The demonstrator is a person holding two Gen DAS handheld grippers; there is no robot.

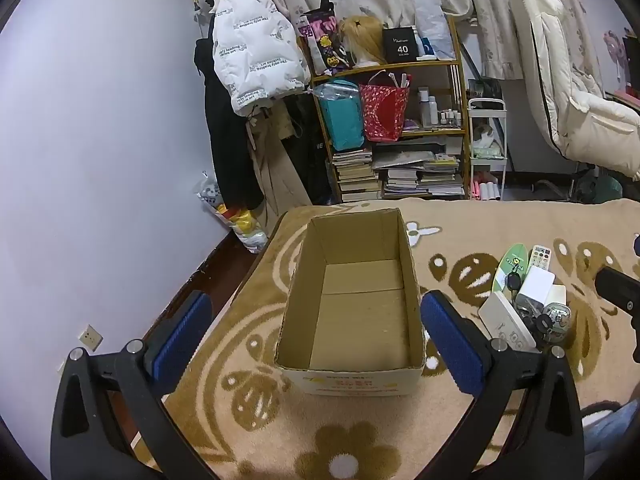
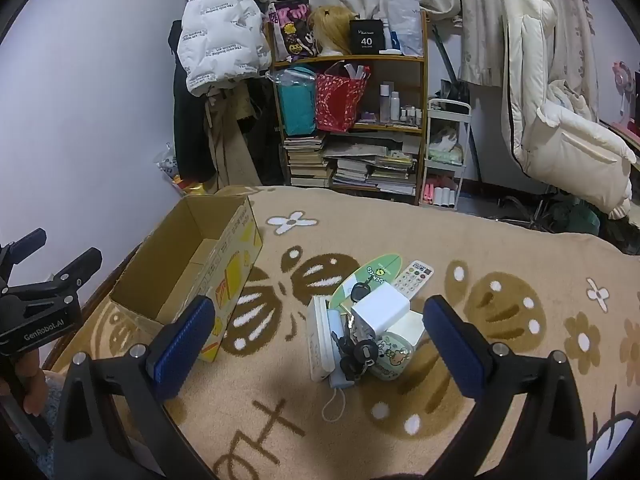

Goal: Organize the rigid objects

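Observation:
An empty open cardboard box (image 1: 352, 308) (image 2: 188, 268) stands on a beige flowered blanket. My left gripper (image 1: 316, 328) is open, its blue pads straddling the box's near end. To the box's right lies a pile of small rigid things: a white charger cube (image 2: 380, 306), a green oval fan (image 2: 368, 276), a white remote (image 2: 414, 276), black keys (image 2: 358, 354), a flat white device (image 2: 320, 340) and a small patterned case (image 2: 390, 354). My right gripper (image 2: 320, 332) is open, hovering over the near side of this pile. In the left wrist view the pile (image 1: 524, 300) sits right of the box.
The blanket (image 2: 500, 264) covers a bed whose left edge drops to the floor by a lilac wall. A bookshelf (image 2: 352, 120) with bags and books, hanging coats and a white padded chair (image 2: 560, 128) stand beyond the bed. A hand holds the left gripper's handle (image 2: 28, 364).

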